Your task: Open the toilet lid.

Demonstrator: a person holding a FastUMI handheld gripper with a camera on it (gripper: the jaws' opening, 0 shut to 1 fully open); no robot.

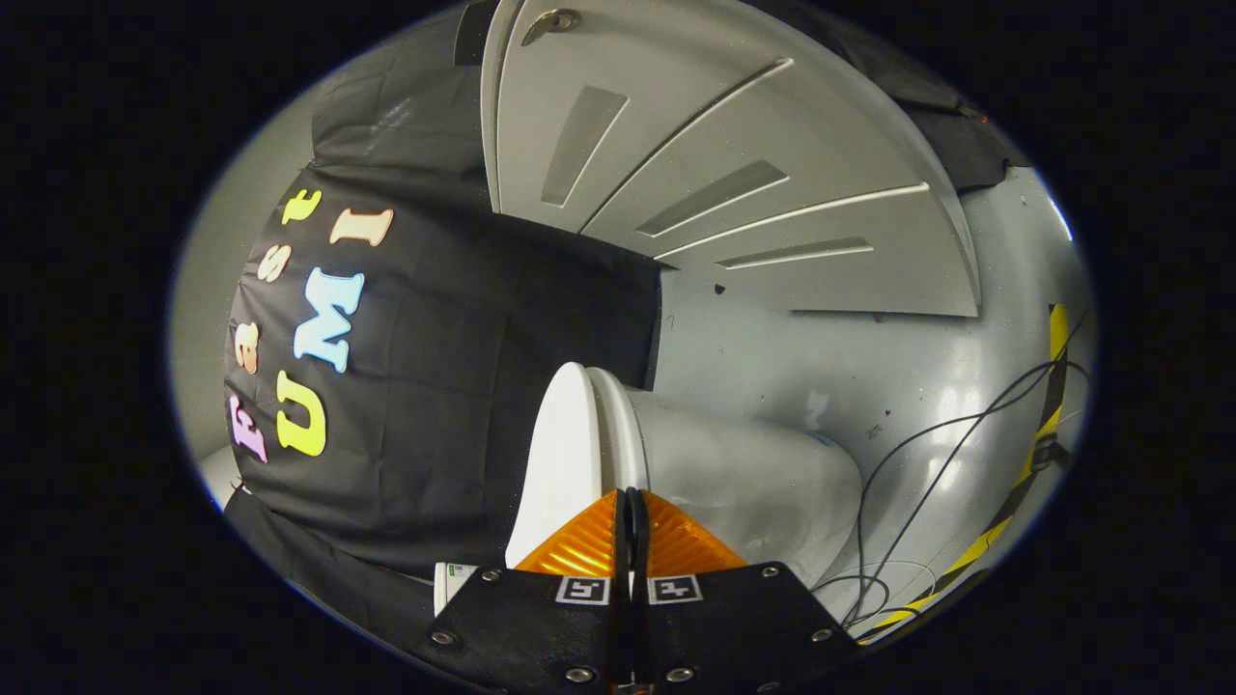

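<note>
The view is rolled on its side, so the white toilet lies sideways just ahead of the fingers. Its lid point(560, 454) is the smooth white face towards the black cloth. The bowl point(753, 473) swells out on the other side, towards the grey floor. The lid rests down against the seat rim point(618, 425), leaving only a thin seam between them. My gripper point(632, 502) is shut, both fingers pressed together with nothing visible between them. Its tips sit right at the front edge of the toilet, in line with that seam.
Behind the toilet, a black cloth wall point(435, 386) hangs on the lid's side. A grey panelled door point(734, 183) stands beyond. Black cables point(927, 463) trail over the glossy grey floor point(821, 357) past the bowl, beside yellow-and-black tape point(1043, 434).
</note>
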